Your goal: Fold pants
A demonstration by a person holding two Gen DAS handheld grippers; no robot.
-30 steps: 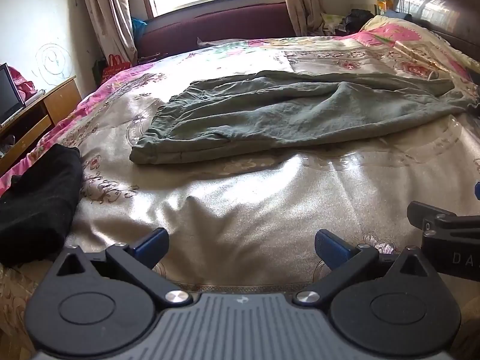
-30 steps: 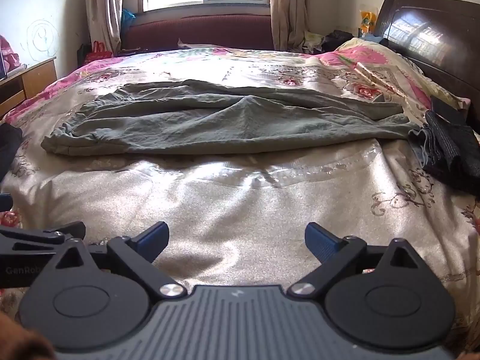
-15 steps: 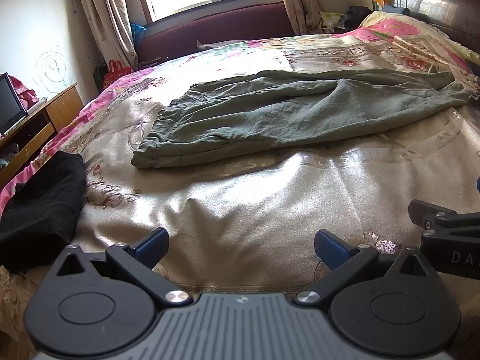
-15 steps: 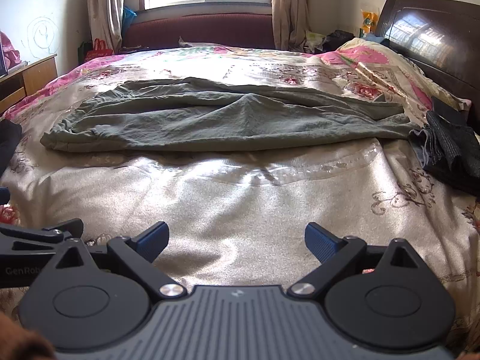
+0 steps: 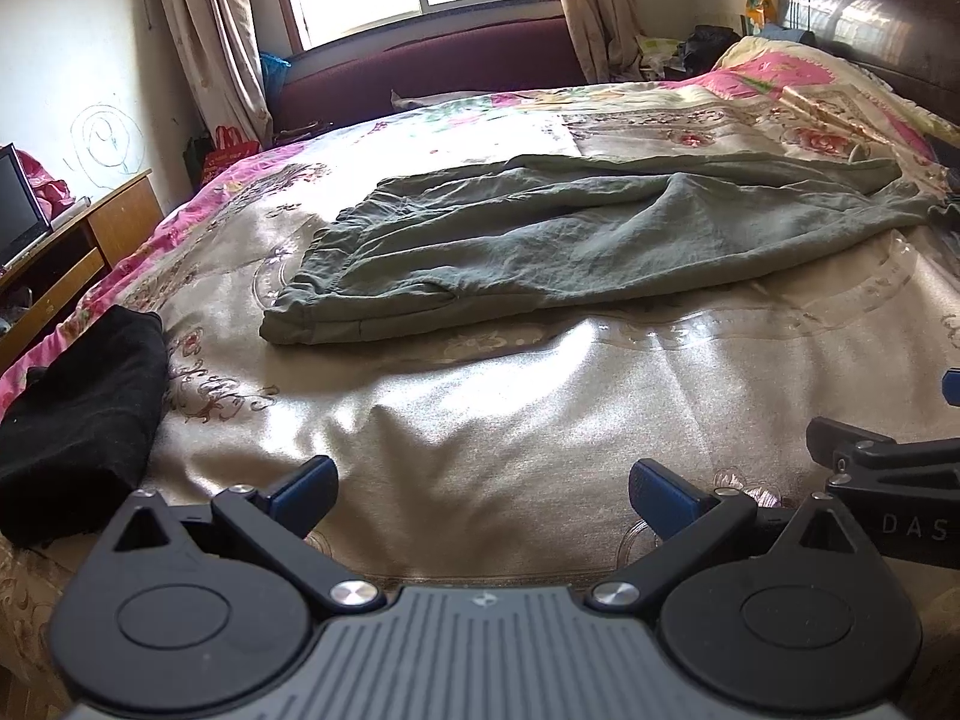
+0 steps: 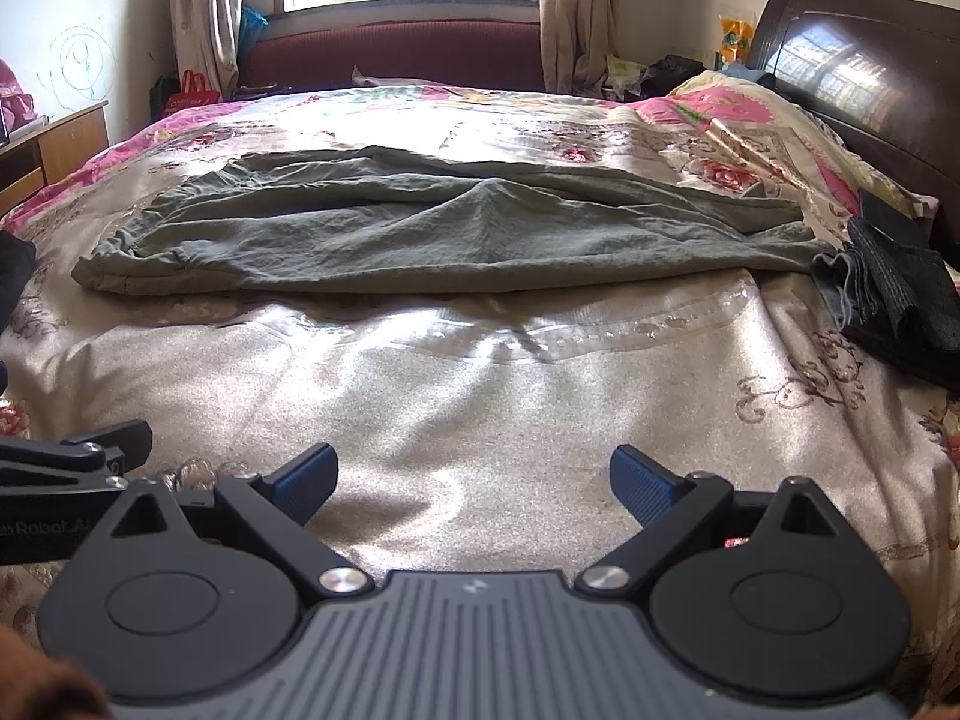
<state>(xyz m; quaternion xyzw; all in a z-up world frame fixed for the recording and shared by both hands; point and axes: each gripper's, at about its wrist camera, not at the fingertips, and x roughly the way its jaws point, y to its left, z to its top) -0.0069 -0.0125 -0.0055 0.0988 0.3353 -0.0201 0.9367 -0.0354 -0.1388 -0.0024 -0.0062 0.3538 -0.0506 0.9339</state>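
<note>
Grey-green pants [image 5: 570,240] lie across the bed, folded lengthwise, waistband at the left and leg ends at the right. They also show in the right wrist view [image 6: 432,234]. My left gripper [image 5: 483,495] is open and empty, low over the near part of the bed, well short of the pants. My right gripper [image 6: 474,483] is open and empty, also near the bed's front edge. Part of the right gripper [image 5: 888,480] shows at the right of the left wrist view. Part of the left gripper [image 6: 66,456] shows at the left of the right wrist view.
A shiny floral bedspread [image 6: 480,378] covers the bed. A black garment [image 5: 78,420] lies at the bed's left edge. Dark folded clothes [image 6: 894,300] lie at the right by the headboard [image 6: 852,66]. A wooden desk [image 5: 72,252] stands at left.
The left gripper has tilted up and turned slightly, so the pants sit a little lower in its view. The right gripper has barely moved. Both stay open.
</note>
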